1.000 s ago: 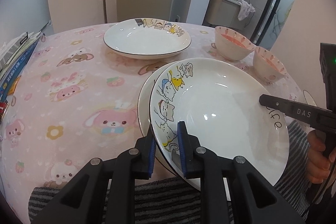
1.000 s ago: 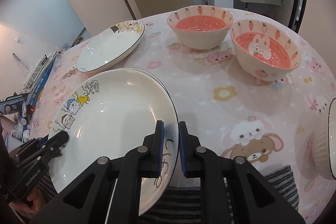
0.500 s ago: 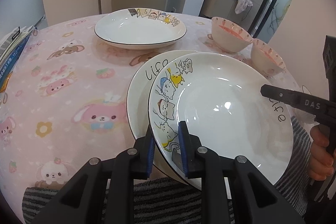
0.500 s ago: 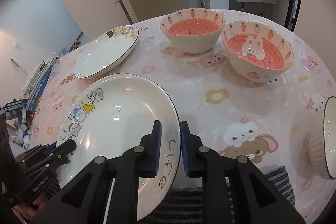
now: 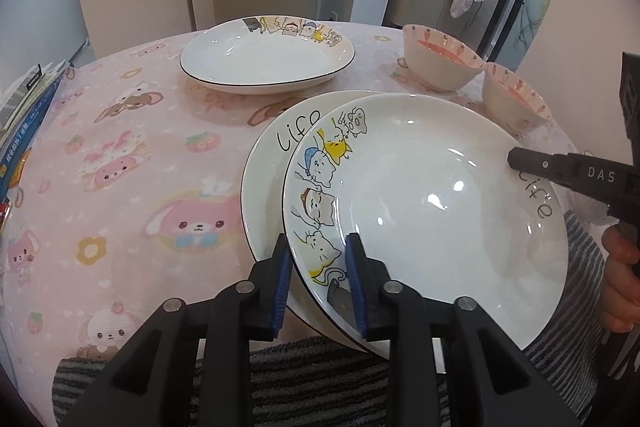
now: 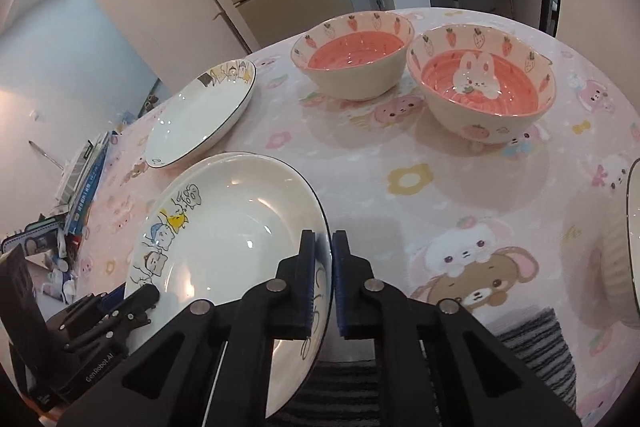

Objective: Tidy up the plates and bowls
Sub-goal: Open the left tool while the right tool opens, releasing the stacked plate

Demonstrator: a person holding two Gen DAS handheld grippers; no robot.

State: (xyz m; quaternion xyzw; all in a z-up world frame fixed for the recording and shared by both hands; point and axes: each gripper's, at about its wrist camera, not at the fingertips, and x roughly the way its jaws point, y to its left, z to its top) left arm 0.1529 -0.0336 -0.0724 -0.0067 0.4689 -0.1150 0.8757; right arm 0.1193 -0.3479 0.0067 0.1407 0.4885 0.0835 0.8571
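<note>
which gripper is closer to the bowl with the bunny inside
Right. The right gripper, on the top plate's near rim, faces the bunny bowl; the left gripper holds the opposite rim, farther away.

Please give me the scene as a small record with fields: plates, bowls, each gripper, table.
top plate: cat drawings, lies offset on lower plate
third plate: alone, far side
bowls: two pink, bowl beside rabbit bowl
left gripper: jaws opening, top plate rim between them
right gripper: shut on top plate rim
table: pink cartoon cloth
</note>
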